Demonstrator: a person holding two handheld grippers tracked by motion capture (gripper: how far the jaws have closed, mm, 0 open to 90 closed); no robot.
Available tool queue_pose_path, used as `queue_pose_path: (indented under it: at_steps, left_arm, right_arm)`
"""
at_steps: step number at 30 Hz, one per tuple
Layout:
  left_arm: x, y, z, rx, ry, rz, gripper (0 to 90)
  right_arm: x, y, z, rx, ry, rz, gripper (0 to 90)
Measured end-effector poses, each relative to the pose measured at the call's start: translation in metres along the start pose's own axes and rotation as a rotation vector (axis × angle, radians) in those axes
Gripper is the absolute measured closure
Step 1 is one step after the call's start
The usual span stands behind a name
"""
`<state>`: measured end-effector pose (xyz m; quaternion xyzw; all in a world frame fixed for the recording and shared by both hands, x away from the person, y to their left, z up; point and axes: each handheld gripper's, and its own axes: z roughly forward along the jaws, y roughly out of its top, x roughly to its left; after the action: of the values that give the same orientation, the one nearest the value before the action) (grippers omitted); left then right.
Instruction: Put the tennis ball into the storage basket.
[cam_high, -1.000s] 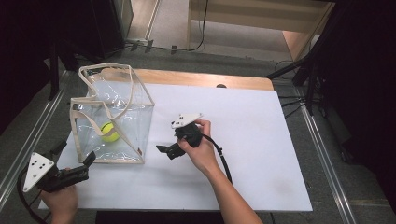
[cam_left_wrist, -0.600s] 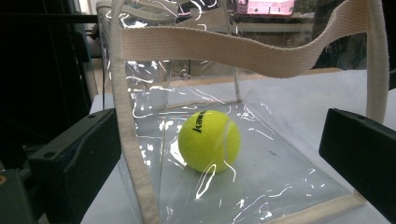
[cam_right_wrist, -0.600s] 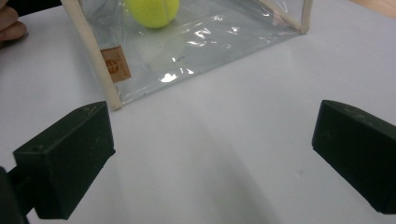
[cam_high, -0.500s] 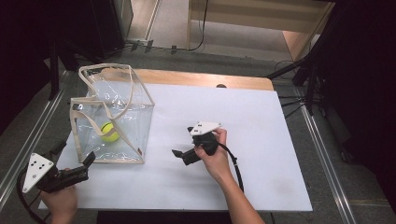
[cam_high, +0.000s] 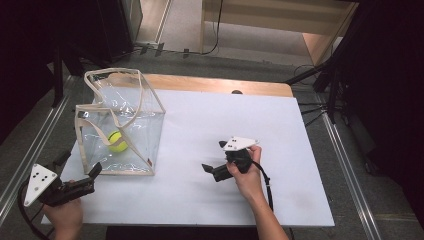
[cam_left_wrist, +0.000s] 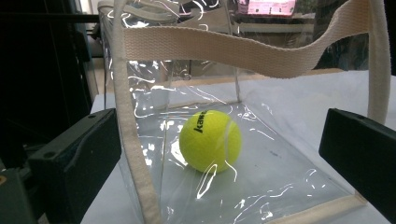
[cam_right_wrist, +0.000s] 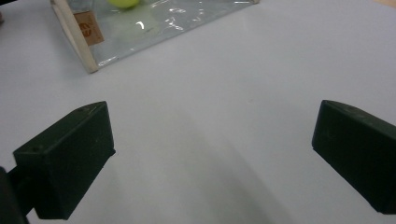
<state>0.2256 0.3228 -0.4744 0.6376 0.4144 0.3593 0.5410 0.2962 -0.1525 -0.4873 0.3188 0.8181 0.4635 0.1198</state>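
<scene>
A clear plastic tote bag (cam_high: 131, 102) with cream straps stands at the table's left side. A yellow tennis ball (cam_high: 117, 141) lies on its floor. My left gripper (cam_high: 79, 164) is open at the front left corner of the table, just short of the bag's near wall. In the left gripper view the ball (cam_left_wrist: 210, 141) sits behind the clear wall, framed between the jaws of the open gripper (cam_left_wrist: 219, 154), and a strap (cam_left_wrist: 252, 51) crosses above. My right gripper (cam_high: 214, 156) is open and empty over the mid table, right of the bag. The right gripper view shows its open jaws (cam_right_wrist: 215, 158) above bare tabletop.
The white tabletop (cam_high: 280, 130) stretches to the right of the bag, with a wooden strip (cam_high: 215, 85) along its far edge. The bag's corner (cam_right_wrist: 154, 23) with a brown label (cam_right_wrist: 86, 28) lies ahead in the right gripper view. Dark stands and cables surround the table.
My right gripper has drawn back from the bag, moving right and toward the table's near edge. The left gripper, the bag and the ball have stayed where they were.
</scene>
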Motion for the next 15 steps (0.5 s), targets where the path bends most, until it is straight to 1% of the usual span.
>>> queue_pose_path:
  at_steps: [1,5,9,13,15]
  left_arm:
    - [0.000,0.000,0.000,-0.001,0.000,0.000,0.0]
    - [0.000,0.000,0.000,-0.002,-0.001,0.001,0.0]
    - [-0.001,0.000,-0.001,-0.001,-0.001,0.004,0.0]
    - [-0.001,0.000,0.000,0.002,-0.001,0.007,0.0]
    - [-0.002,0.000,0.000,0.002,-0.002,0.007,0.0]
  right_arm:
    - [-0.002,-0.002,-0.004,-0.002,-0.003,0.009,0.0]
    - [-0.008,-0.008,-0.015,-0.010,-0.029,0.017,0.0]
    - [-0.013,-0.018,-0.026,-0.019,-0.049,0.048,0.0]
    - [-0.018,-0.028,-0.035,-0.026,-0.078,0.068,0.0]
    - [-0.020,-0.033,-0.040,-0.027,-0.085,0.079,0.0]
